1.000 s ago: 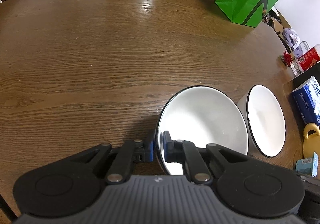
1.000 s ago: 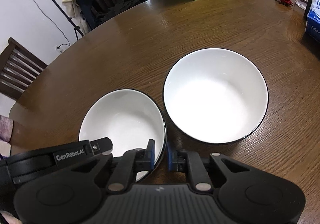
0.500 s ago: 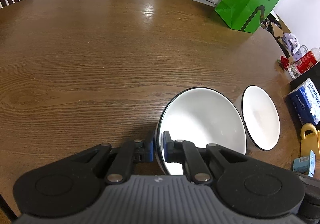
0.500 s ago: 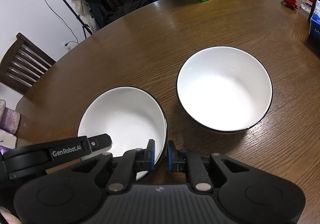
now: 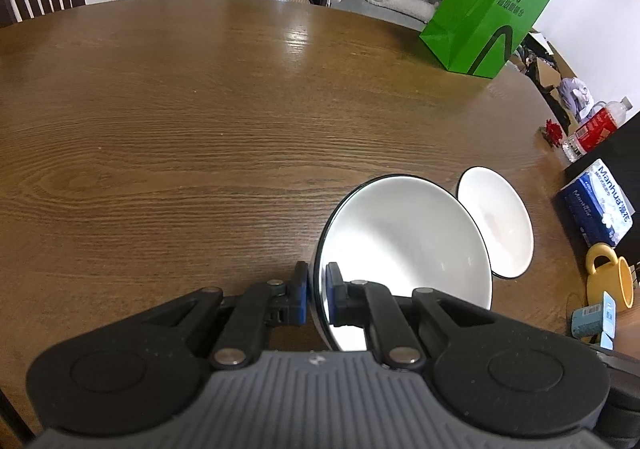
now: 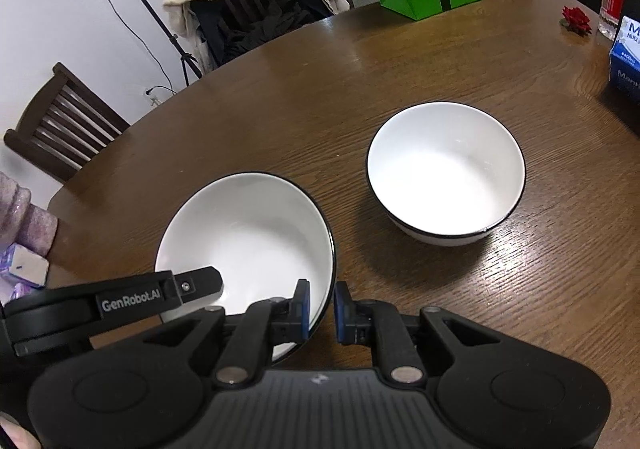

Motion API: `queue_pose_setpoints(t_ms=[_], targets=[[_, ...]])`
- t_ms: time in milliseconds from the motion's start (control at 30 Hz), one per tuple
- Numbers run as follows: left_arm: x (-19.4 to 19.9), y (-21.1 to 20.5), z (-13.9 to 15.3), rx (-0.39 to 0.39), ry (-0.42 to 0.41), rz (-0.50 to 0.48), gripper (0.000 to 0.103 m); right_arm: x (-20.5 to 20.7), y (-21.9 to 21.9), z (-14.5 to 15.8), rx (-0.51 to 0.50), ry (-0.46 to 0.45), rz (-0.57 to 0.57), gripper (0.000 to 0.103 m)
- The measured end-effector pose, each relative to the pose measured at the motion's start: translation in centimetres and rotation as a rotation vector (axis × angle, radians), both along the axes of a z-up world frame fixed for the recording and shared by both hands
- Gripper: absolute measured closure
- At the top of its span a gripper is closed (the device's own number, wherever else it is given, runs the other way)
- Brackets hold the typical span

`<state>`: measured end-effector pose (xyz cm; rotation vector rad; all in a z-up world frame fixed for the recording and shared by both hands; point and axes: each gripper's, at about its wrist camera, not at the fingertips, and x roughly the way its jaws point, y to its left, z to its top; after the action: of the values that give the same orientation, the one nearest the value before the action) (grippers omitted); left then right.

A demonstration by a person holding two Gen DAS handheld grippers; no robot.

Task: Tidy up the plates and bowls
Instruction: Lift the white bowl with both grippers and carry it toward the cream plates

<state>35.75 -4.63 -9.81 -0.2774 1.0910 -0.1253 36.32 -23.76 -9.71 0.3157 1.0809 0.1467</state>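
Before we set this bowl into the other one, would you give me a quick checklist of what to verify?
1. Left gripper shut on the held bowl at its rim: ok.
2. Right gripper shut on the same rim, opposite side: ok.
3. Other bowl upright and empty: ok.
4. Table bare between the two bowls: ok.
5. Held bowl lifted clear of the table: cannot tell.

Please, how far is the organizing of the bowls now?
Done: no finished stack that I can confirm. In hand: the left tongs and right tongs both grip the near bowl by its rim. Remaining: probably nesting it with the far bowl, which stands apart on the table. No plates in view.
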Motion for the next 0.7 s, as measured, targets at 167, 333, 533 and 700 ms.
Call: queue_pose_setpoints(t_ms=[167,333,533,700], targets=[[-1.8,0.1,1.1,-0.001,-0.022,0.005,0.093,-1.1,0.0,1.0,-0.001,-0.023,0.01,0.091],[-3.7,0.2,2.0,-0.003,-0.04,0.007,0.093,-2.4,0.1,1.9,-0.004,-0.043,0.021,0.091],[-6.0,0.2,2.8,-0.001,-0.052,0.018,0.093,-4.1,0.1,2.8,-0.009,-0.063,0.035,0.091],[-8.0,0.0,3.4,0.002,-0.064,0.029,0.093,-5.4,0.2,3.5,-0.009,-0.077,0.05,0.091]])
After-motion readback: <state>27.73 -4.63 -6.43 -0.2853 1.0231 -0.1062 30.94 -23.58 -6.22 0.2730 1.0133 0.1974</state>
